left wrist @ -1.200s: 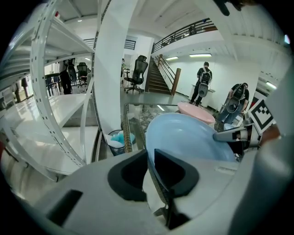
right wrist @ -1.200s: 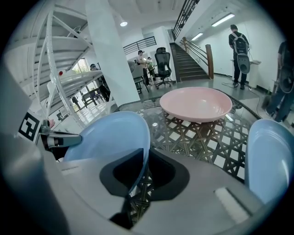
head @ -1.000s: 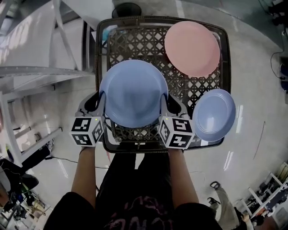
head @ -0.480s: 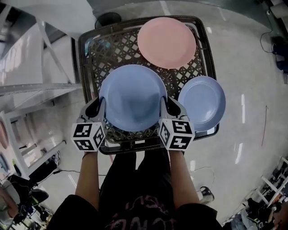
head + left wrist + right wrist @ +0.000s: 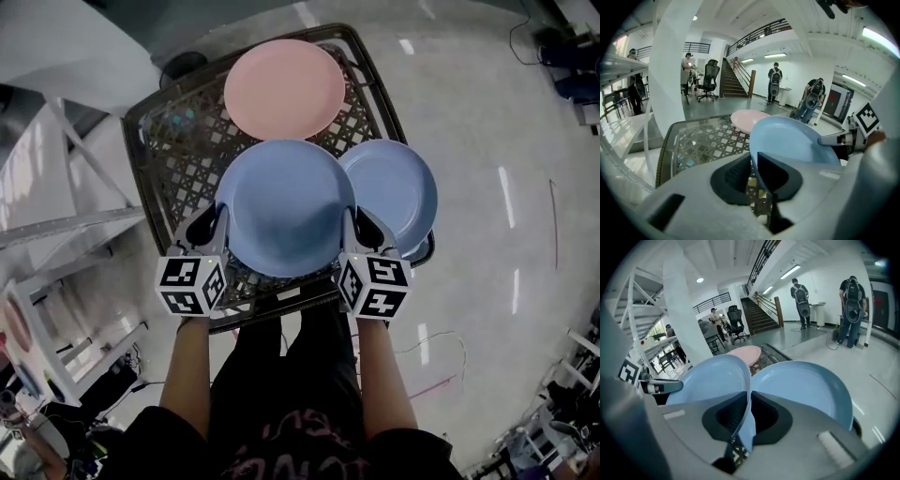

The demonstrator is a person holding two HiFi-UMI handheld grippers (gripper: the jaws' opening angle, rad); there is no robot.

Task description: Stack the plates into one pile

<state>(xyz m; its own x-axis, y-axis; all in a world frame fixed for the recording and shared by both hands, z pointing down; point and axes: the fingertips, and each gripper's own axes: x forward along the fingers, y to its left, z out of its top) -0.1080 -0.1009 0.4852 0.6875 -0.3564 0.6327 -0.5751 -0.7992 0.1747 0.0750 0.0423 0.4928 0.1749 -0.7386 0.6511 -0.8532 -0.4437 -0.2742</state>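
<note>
A large blue plate [image 5: 286, 206] hangs above the lattice-topped table [image 5: 173, 173], held level between both grippers. My left gripper [image 5: 217, 227] is shut on its left rim, and the rim edge shows between the jaws in the left gripper view [image 5: 754, 164]. My right gripper [image 5: 352, 227] is shut on the right rim [image 5: 749, 413]. A smaller blue plate [image 5: 398, 192] lies at the table's right edge, its left part hidden under the held plate. The pink plate [image 5: 284, 89] lies at the far side. In the right gripper view the smaller blue plate [image 5: 806, 385] sits just right of the held plate [image 5: 712, 380].
White shelving [image 5: 56, 225] stands to the table's left and a thick white pillar [image 5: 670, 70] beyond it. The person's legs are against the table's near edge. Several people and a staircase are far off. Cables lie on the glossy floor at the right.
Both grippers have carried the large blue plate to the right across the table. It was apart from the smaller blue plate and now overlaps that plate's left part.
</note>
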